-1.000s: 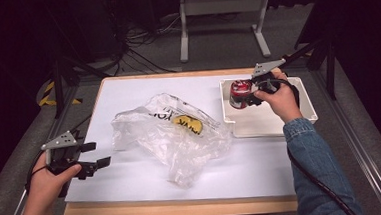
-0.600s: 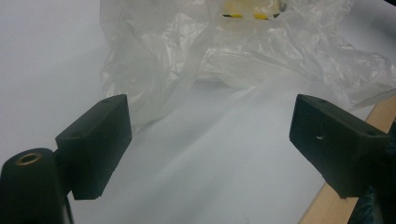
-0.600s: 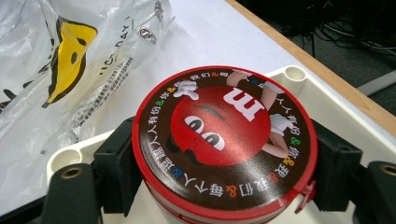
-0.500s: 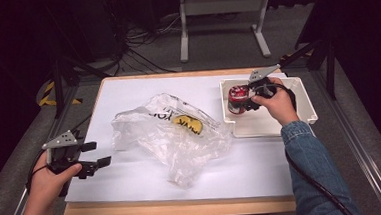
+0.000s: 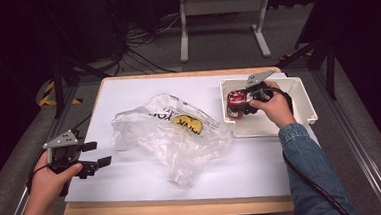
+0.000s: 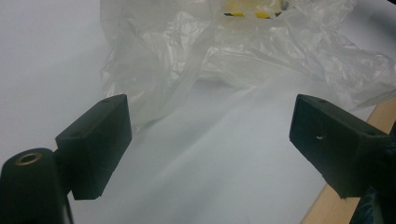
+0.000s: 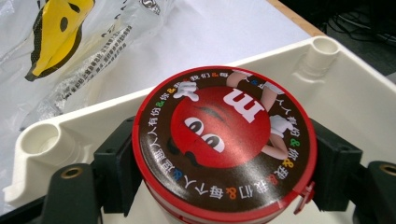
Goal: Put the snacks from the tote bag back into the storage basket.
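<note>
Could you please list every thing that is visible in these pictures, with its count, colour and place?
Table: one, white top with wooden edge, centre.
Plastic bag: one, clear with yellow print, crumpled mid-table.
Bin: one, white, right side of table.
Candy tub: one, red round lid, inside the bin, between the right jaws.
Frame: one, white, on the floor beyond the table.
Left gripper: one, black, open, near left corner.
Right gripper: one, black, clamped on the tub.

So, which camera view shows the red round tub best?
The right gripper view: the red tub is close, its printed lid readable, between the right gripper jaws above the white bin. The high view shows it small, partly behind the hand. The left gripper view shows the plastic bag instead.
</note>
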Demonstrator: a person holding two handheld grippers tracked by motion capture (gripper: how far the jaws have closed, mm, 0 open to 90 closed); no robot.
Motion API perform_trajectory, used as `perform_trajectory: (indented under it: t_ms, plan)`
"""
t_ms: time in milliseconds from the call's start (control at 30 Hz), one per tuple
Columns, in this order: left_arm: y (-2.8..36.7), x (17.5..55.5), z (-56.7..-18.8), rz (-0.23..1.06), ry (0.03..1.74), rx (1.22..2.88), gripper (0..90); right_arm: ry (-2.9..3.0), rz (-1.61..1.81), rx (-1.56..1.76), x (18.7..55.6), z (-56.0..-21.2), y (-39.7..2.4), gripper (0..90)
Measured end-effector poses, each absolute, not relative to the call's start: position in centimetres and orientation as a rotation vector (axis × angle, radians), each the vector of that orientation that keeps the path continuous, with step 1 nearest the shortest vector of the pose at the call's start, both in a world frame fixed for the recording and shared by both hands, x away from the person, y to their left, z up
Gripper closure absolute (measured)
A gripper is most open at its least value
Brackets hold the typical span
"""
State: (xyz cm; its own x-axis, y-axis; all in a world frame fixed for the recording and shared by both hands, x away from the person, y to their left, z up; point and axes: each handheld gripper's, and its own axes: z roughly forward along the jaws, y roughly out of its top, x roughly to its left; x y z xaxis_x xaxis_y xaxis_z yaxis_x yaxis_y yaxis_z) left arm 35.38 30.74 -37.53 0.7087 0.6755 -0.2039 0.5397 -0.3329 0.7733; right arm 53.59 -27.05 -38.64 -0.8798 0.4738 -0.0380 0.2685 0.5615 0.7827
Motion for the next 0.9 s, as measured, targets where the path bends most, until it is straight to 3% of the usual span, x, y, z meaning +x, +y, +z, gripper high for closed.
perform_trajectory:
  t_ms: [900]
  plan:
    - [30.8,35.4,-37.5,0.187,0.935,2.014,13.8,2.558,1.193,0.628,53.7,-40.5,-26.6,24.8]
